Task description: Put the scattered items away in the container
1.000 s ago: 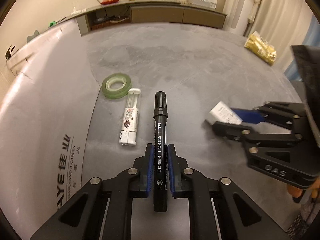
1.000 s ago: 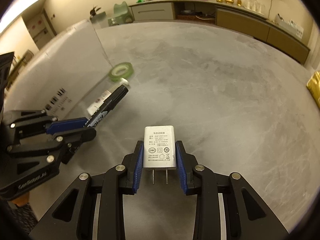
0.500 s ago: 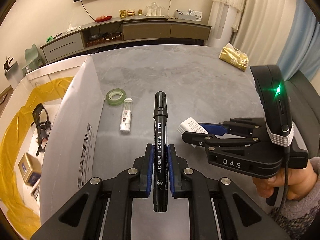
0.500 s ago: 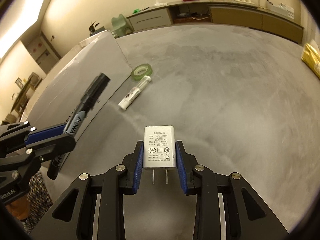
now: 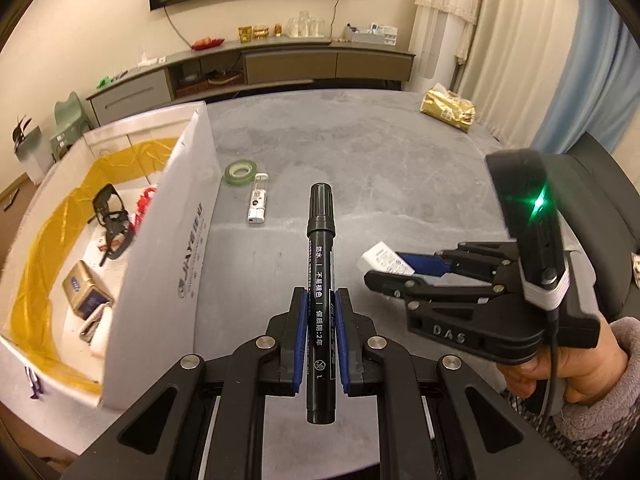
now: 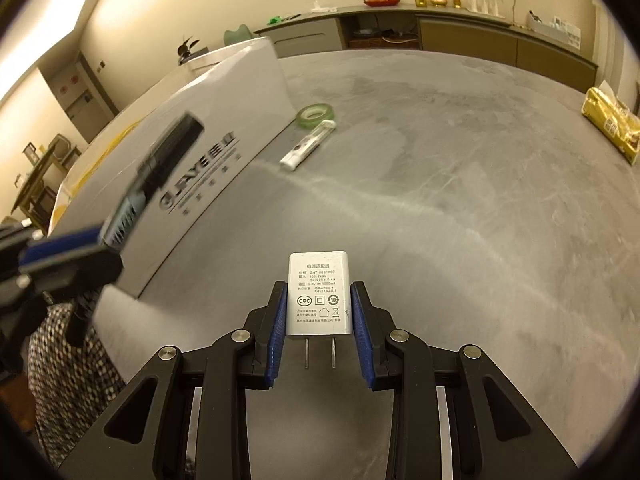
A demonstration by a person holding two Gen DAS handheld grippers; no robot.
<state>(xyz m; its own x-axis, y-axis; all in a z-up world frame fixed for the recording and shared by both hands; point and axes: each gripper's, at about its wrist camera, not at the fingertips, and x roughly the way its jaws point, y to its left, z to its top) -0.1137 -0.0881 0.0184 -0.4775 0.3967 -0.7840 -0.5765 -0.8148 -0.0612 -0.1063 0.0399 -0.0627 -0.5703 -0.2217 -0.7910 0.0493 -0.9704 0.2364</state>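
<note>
The grey stone-look bench (image 5: pixel 400 168) is carrying the loose items. The large white cardboard box with a yellow liner (image 5: pixel 168 240) is standing on its left side, its flap rising upright; black spectacles (image 5: pixel 110 216) and a small gold tin (image 5: pixel 86 294) are lying inside it. A gold foil packet (image 5: pixel 448 110) is lying at the far right edge of the bench.

The left claw (image 5: pixel 320 316) is gripping a black marker pen (image 5: pixel 320 264) between its 2 blue pads, the capped end pointing forward, above the bench and just right of the box wall. The right claw (image 6: pixel 319 318) is clenching a white plug-in power adapter (image 6: pixel 319 292), its 2 prongs pointing back toward the camera; a hand in a grey fleece sleeve (image 5: pixel 576 368) is holding that tool.

A green roll of tape (image 5: pixel 240 172) and a small white tube (image 5: pixel 258 204) are lying on the bench just beside each other, near the box flap.
</note>
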